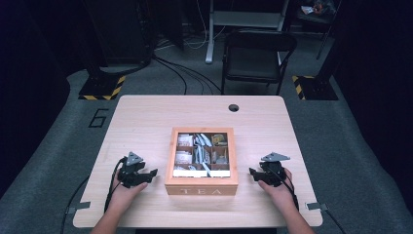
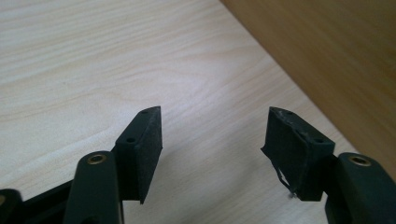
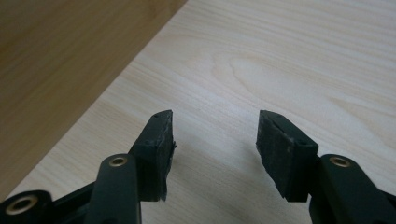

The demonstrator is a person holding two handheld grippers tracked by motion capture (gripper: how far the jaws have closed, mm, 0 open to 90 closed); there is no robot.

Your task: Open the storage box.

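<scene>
Resting on a pale wooden table point(image 1: 146, 117), as the high view shows it, is a wooden tea box point(image 1: 201, 161) lettered TEA on its near face, set at the table's centre and slightly toward the near edge; through its glazed lid, six compartments of tea packets point(image 1: 195, 146) are visible, their kinds too small to tell. Left gripper point(image 1: 152, 174): at 9 o'clock from the box, near its left wall but apart from it, held in the person's left hand point(image 1: 127, 192), jaws pointing toward 3 o'clock, grey plate on top, cable trailing toward 7 o'clock. Right gripper point(image 1: 253, 173): at 3 o'clock from the box, near its right wall but apart from it, held in the right hand point(image 1: 277, 190), jaws pointing toward 9 o'clock, grey plate on top. Beyond the table at 12 o'clock: a dark chair point(image 1: 255, 56) on a grey floor; a round hole point(image 1: 234, 107) in the tabletop at the far edge. Left gripper view: the two black jaws stand partly apart with nothing but bare table point(image 2: 93, 70) between them, holding nothing; the pads point(image 2: 148, 149) are worn at the edges; the box wall point(image 2: 336, 56) runs across at 2 o'clock, clear of the jaws. Right gripper view: the jaws likewise stand partly apart over bare table point(image 3: 303, 60), holding nothing; pads point(image 3: 159, 149) frayed; the box wall point(image 3: 60, 60) lies at 10 o'clock, not touched.
</scene>
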